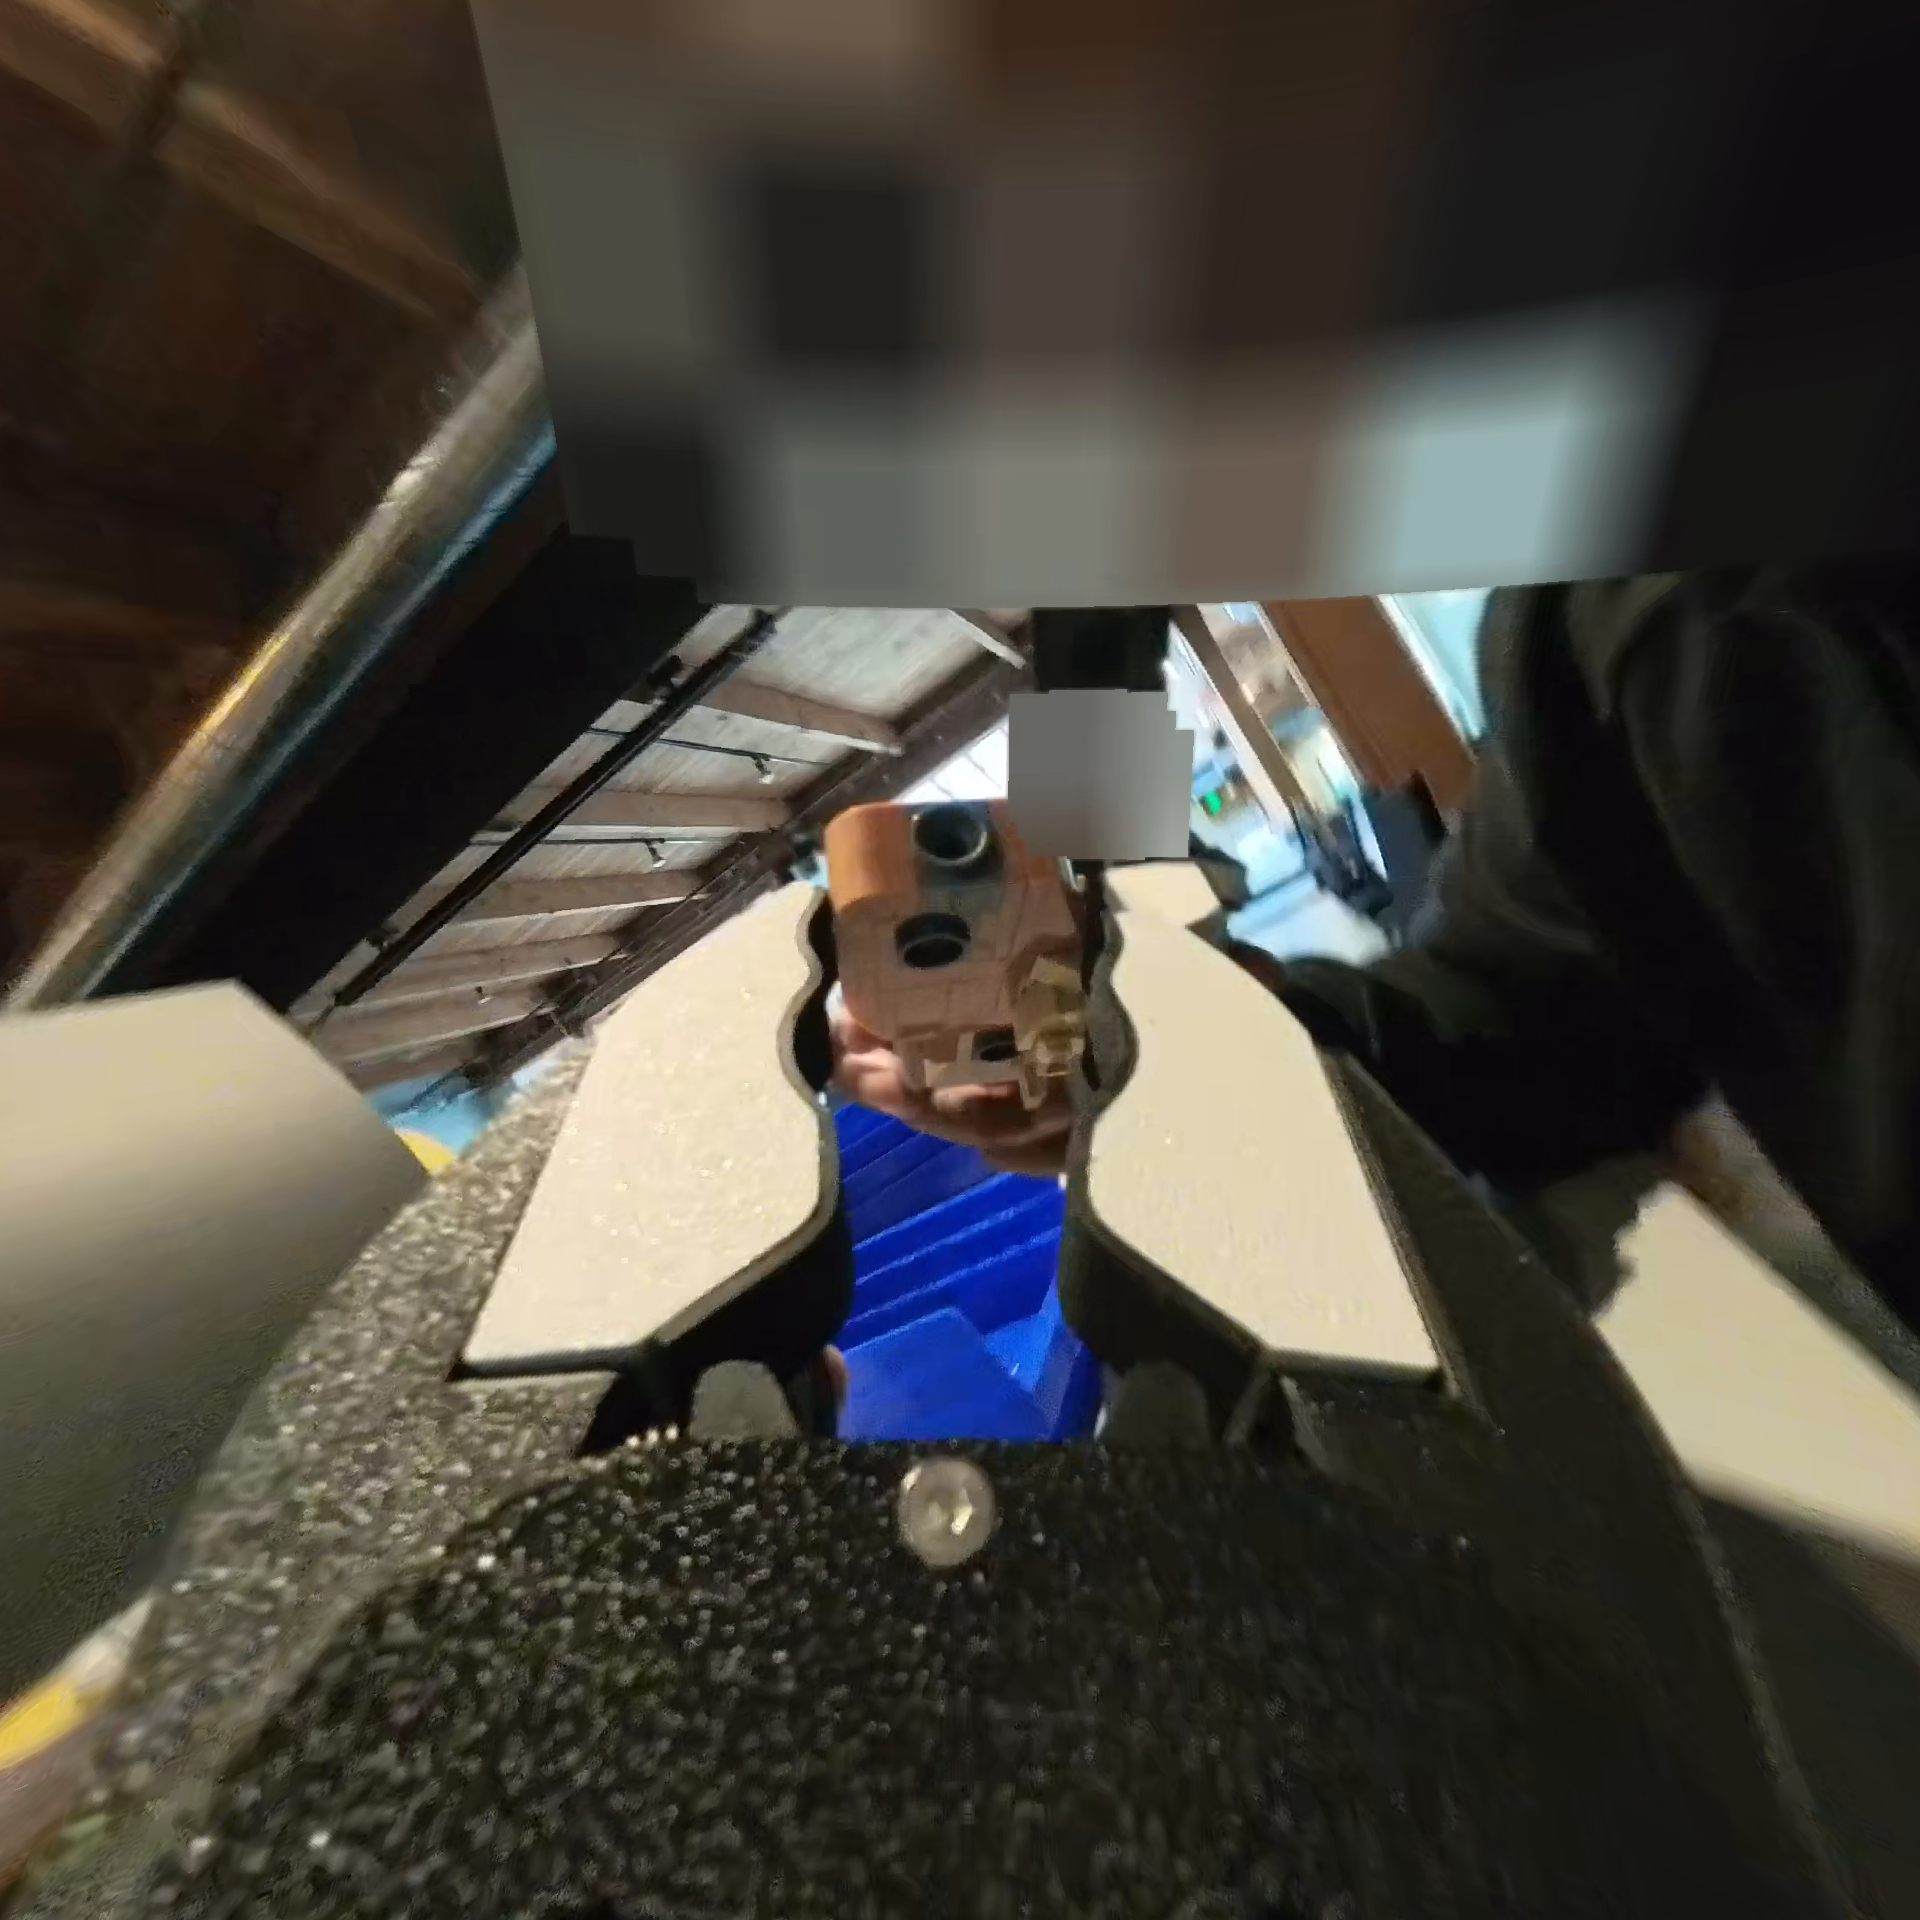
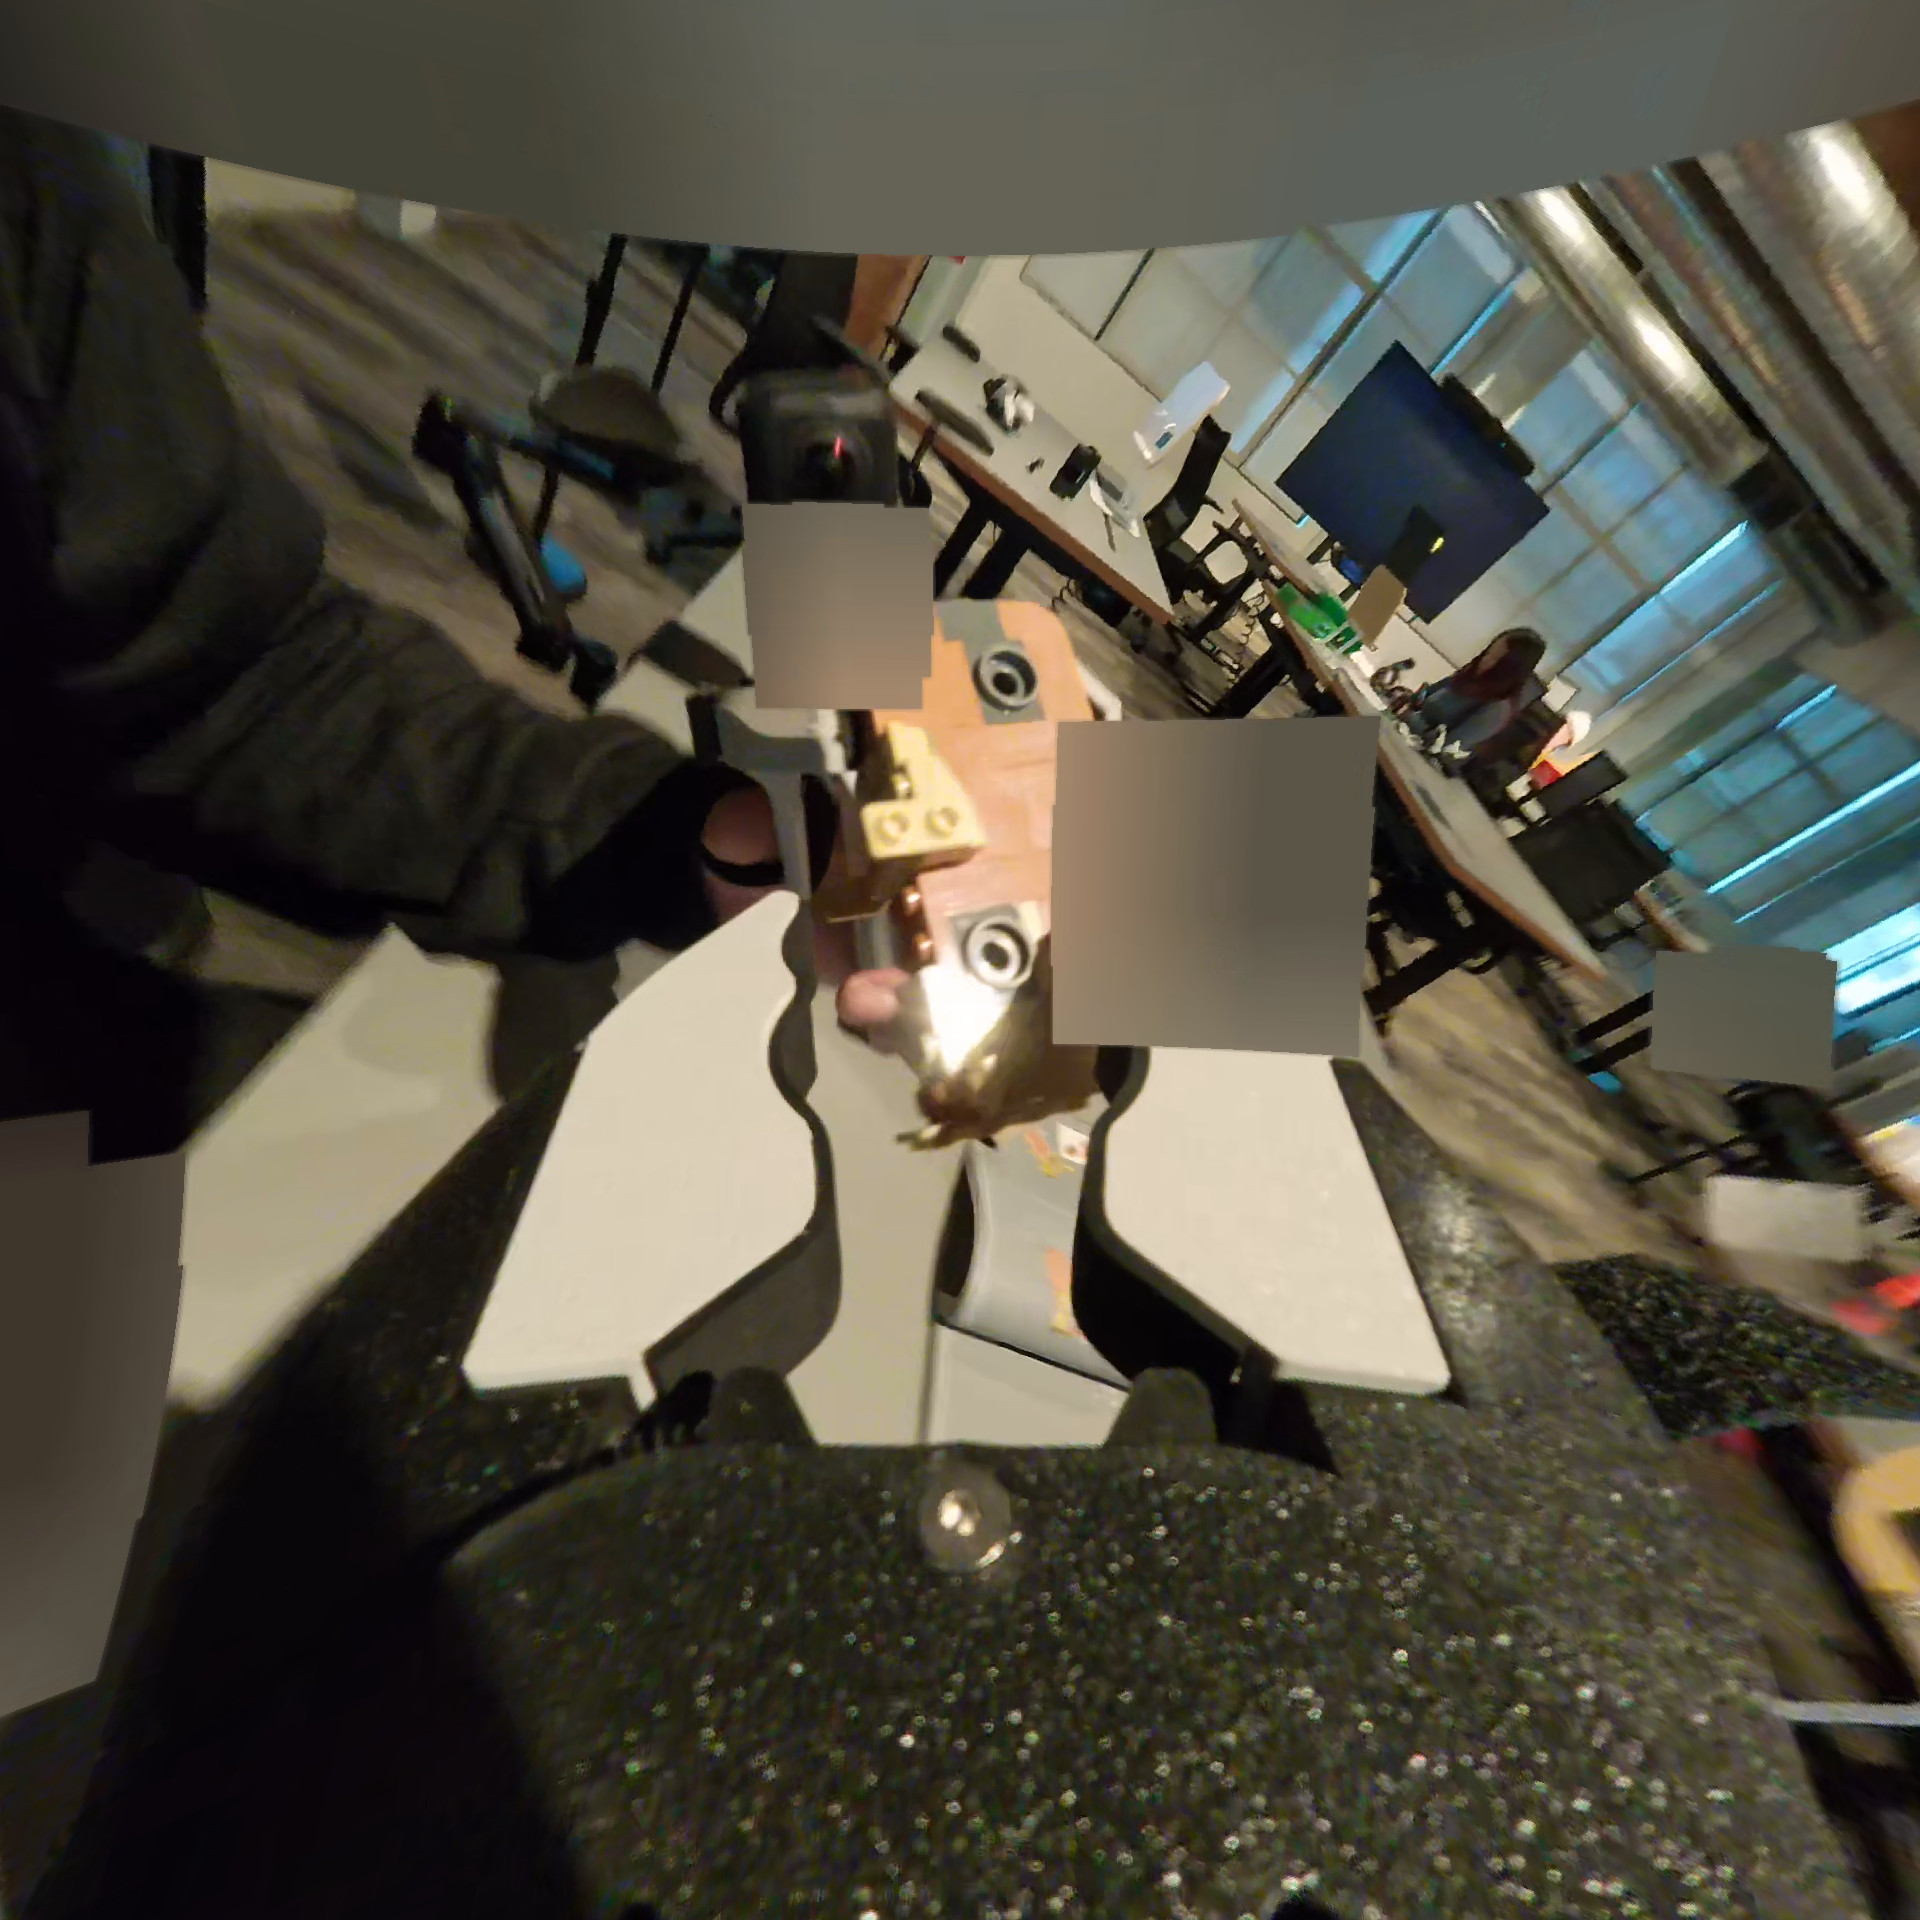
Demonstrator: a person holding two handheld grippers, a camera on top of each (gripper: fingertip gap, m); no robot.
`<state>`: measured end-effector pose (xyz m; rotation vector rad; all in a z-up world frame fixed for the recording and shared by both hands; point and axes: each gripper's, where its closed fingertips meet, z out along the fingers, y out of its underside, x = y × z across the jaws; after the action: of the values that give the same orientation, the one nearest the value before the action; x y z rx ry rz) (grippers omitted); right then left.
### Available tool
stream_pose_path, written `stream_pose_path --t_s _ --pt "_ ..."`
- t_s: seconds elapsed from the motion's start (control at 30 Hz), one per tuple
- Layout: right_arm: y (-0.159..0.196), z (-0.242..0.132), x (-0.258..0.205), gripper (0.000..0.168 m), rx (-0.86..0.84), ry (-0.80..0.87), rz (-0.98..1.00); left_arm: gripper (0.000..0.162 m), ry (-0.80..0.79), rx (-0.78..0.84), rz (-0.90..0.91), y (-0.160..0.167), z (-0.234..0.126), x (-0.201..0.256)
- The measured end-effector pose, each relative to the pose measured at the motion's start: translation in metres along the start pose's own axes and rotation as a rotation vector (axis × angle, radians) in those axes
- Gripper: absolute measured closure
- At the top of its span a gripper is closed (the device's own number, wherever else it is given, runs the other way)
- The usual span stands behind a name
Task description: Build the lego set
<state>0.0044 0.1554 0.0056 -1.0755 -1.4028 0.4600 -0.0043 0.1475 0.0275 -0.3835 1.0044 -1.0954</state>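
An orange and tan lego assembly (image 1: 935,935) with dark round holes sits between the fingertips of my left gripper (image 1: 956,914), which is shut on it and holds it up in the air. A bare hand (image 1: 935,1107) shows just behind it. In the right wrist view the same assembly (image 2: 1023,675) has grey round studs, a tan piece (image 2: 920,821) and a shiny gold-brown part (image 2: 971,1060). It lies between the spread fingers of my right gripper (image 2: 956,935). A mosaic patch hides the right fingertip, so contact is unclear. One finger (image 2: 774,779) of the left gripper grips the assembly's tan side.
A blue bin (image 1: 935,1299) lies below the left gripper. A dark sleeve (image 1: 1662,883) fills the right of that view. Below the right gripper is a grey surface (image 2: 1008,1278). Long tables (image 2: 1475,862), chairs, a monitor (image 2: 1403,488) and a seated person (image 2: 1496,675) are far behind. Only a small space, under 4 cm, lies between the two pairs of fingers.
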Motion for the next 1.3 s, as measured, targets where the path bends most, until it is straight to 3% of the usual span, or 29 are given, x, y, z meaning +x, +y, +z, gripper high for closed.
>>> stream_pose_path --t_s 0.13,0.33,0.8,1.1,1.3 --pt "-0.005 -0.003 0.011 0.116 0.067 -0.002 0.183 0.117 -0.080 0.042 -0.166 0.002 0.001 -0.016" --pt "-0.003 -0.005 0.023 0.118 0.096 -0.007 0.368 0.117 -0.091 0.058 -0.228 0.006 0.004 -0.018" --pt "-0.010 -0.002 0.019 0.125 0.180 -0.022 0.407 0.117 -0.097 0.072 -0.223 0.003 0.006 -0.016" --pt "-0.013 -0.001 0.026 0.126 0.289 0.000 0.542 0.117 -0.217 0.159 -0.266 -0.002 0.015 -0.023" --pt "-0.014 -0.003 0.025 0.127 0.322 -0.009 0.546 0.117 -0.214 0.176 -0.282 -0.003 0.018 -0.020"
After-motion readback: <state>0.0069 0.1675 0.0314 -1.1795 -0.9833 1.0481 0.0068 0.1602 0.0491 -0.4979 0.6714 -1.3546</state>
